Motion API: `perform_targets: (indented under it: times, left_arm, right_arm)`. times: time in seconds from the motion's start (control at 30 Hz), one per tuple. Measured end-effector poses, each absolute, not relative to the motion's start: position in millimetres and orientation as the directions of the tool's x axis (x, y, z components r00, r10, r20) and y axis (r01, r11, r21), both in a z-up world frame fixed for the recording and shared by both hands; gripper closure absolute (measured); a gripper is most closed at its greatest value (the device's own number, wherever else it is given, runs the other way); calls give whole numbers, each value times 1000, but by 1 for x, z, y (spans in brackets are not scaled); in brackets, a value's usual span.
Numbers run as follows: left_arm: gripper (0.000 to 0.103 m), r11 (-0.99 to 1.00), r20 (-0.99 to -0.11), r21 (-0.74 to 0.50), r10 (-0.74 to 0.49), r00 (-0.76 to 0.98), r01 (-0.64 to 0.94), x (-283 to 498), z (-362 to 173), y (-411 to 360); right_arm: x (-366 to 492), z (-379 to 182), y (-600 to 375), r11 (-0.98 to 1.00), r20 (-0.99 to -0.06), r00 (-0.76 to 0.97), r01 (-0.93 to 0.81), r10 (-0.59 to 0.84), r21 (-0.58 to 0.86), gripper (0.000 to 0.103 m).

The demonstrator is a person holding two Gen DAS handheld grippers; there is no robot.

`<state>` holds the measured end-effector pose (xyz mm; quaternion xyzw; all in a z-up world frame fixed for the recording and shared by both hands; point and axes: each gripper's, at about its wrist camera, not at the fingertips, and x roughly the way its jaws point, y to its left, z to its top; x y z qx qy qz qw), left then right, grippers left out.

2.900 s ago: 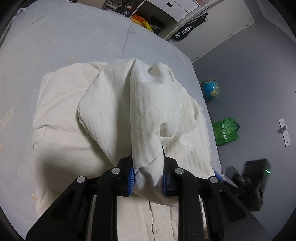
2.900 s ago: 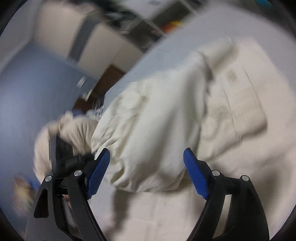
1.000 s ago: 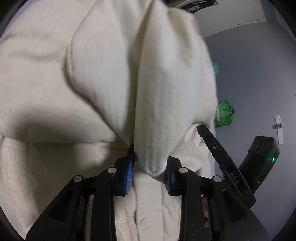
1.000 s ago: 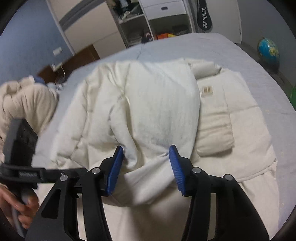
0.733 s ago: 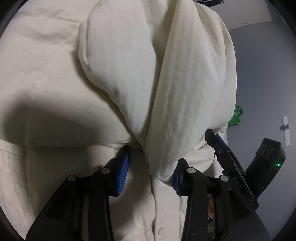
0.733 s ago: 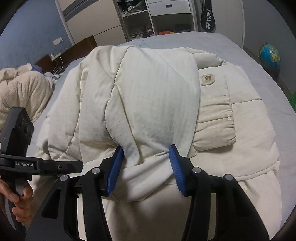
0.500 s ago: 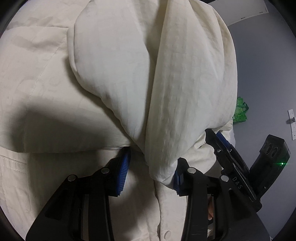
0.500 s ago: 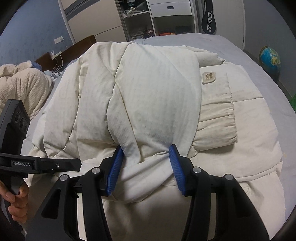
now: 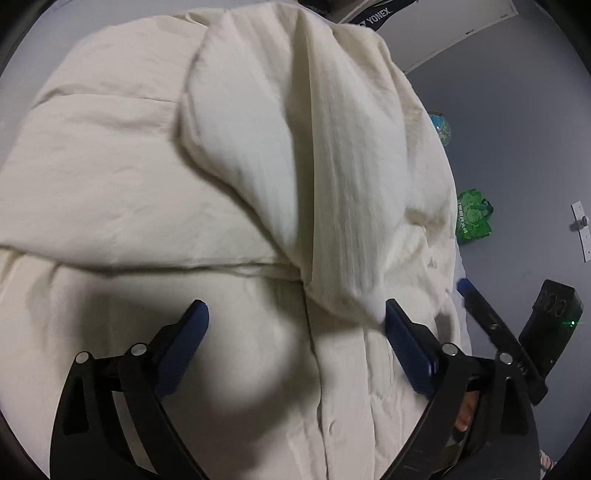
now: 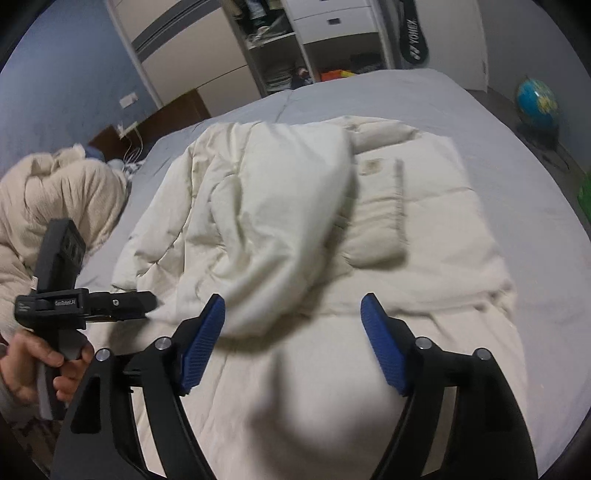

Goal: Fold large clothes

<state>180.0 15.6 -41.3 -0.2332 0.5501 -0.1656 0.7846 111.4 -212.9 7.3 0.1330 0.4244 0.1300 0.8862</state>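
Note:
A cream padded jacket [image 9: 110, 166] lies spread on the grey bed [image 10: 406, 99]. Its sleeve [image 9: 332, 166] is folded down across the front. My left gripper [image 9: 295, 314] hovers low over the jacket with its jaws opening wide. The sleeve's end lies loose between them, close to the right pad [image 9: 402, 332]. In the right wrist view the same sleeve [image 10: 277, 206] droops over the jacket [image 10: 443, 229]. Its tip rests by the left pad [image 10: 203, 332] of my right gripper [image 10: 291, 314], whose jaws are also opening and grip nothing. A hand [image 10: 33, 362] holds the left gripper [image 10: 147, 301] at the left edge.
A beige fleecy blanket [image 10: 55, 206] is heaped at the bed's left side. A globe [image 10: 535, 99] and a green bag [image 9: 472, 218] stand on the floor to the right. Wardrobe shelves [image 10: 280, 48] and a racket bag [image 10: 413, 33] are behind the bed.
Both grippers have gone from shut on the sleeve fabric to wide open and have drawn back a little. The sleeve now lies loose on the jacket front.

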Motion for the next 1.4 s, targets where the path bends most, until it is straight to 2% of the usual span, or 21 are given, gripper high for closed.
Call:
perform_targets:
  times: [0.37,0.6,0.73,0.9,1.07,1.17,1.4]
  left_arm:
    - [12,919,-839,-394,-371,397,26,114,-9,66]
    - [10,920,-859,-363,-270,434,-146,78,2,125]
    - [10,902,-873,-355,-227,431,-244,44,0,156]
    - [10,901,-898,-324,-197,393,-289,26,-8,167]
    - [12,940,-936,-191,-88,341,-282,16,-14,157]
    - [13,971,-931,-46,44,363,-236,11,-7,141]
    - [13,987,-929,9,67,364,-161,3,-8,123]
  right_arm:
    - [52,24,-287,904,-735,591,22,332,426,25]
    - [39,8,-314,852,-777,502,138,380,505,25]
    - [33,0,-316,857,-813,435,157,387,491,25]
    - [22,-11,-332,847,-842,386,224,378,483,25]
    - [11,-21,-345,837,-852,360,260,379,482,25]
    - [5,-23,-349,841,-859,349,262,373,472,25]
    - [-3,-29,-356,838,-876,316,298,364,456,25]
